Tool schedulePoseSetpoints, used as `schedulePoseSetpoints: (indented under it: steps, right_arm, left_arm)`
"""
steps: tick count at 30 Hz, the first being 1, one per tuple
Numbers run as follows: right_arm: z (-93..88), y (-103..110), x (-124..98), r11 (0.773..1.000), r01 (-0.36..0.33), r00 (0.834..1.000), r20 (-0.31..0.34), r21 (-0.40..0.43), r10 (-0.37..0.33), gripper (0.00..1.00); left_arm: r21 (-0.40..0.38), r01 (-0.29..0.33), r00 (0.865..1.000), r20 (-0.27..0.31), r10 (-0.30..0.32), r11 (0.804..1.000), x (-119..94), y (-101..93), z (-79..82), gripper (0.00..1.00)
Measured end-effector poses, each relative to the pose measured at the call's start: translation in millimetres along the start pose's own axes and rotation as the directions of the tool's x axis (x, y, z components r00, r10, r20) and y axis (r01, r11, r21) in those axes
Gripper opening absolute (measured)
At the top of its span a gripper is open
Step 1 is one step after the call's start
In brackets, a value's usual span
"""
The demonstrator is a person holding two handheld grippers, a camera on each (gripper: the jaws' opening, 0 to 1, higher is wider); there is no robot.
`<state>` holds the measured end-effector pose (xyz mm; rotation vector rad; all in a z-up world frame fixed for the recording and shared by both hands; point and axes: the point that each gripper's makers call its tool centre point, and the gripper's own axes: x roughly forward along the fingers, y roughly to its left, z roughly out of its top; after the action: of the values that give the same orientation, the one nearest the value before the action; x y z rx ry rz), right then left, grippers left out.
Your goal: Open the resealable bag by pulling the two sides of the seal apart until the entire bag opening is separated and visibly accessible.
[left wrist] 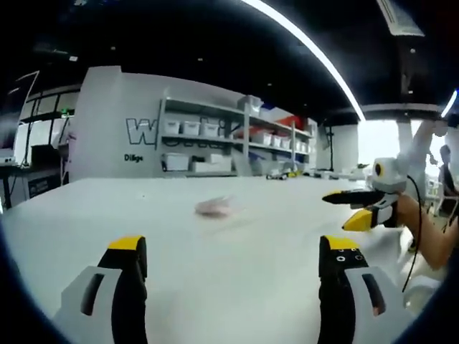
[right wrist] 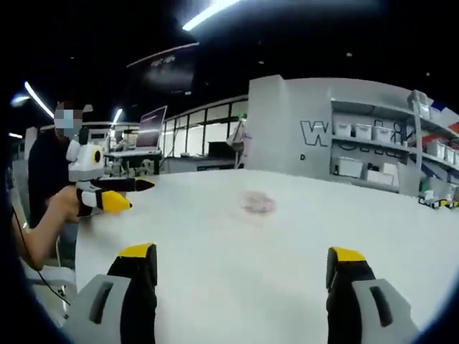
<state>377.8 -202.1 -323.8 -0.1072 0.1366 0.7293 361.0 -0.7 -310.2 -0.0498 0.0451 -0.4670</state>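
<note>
Lying near the middle of the white tabletop, the resealable bag showed as a small, pale pinkish, blurred shape, too soft in both views to tell whether its seal was shut or parted. In the right gripper view the bag sat at a similar spot on the tabletop, well ahead of the jaws.

The left gripper hung above the tabletop with its black, yellow-tipped jaws spread wide and nothing between them; the bag lay well apart from them, farther out on the surface. The right gripper was likewise released, jaws wide and bare, with the bag well beyond them.

From the left gripper view, the right gripper came in from the right side, held by a person's hand, its jaws parted and pointing toward the middle of the tabletop. From the right gripper view, the left gripper came in from the left, also held by a hand, jaws parted.

Behind the tabletop stood white shelves carrying storage bins, beside a white wall with dark lettering. A person in dark clothes stood at the far left of the right gripper view.
</note>
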Motion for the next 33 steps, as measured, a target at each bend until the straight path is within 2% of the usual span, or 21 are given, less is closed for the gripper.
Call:
schedulePoseSetpoints:
  steps: [11,15,33]
  right_arm:
    - [-8.3,10,7,0.999,0.01,1.0,-0.02,-0.032,-0.011,1.0]
    - [-11.7,9,7,0.999,0.011,0.999,-0.03,-0.034,-0.012,1.0]
    - [-14.7,4,6,0.998,0.029,0.999,-0.036,-0.053,-0.031,1.0]
  left_arm:
    - [0.017,-0.032,0.999,-0.007,0.032,0.999,2,3.8,-6.1,1.0]
    - [-0.006,-0.03,0.999,0.011,0.03,1.0,1,4.7,-3.2,1.0]
    - [-0.006,-0.045,0.999,-0.013,0.045,0.999,4,5.2,-7.9,1.0]
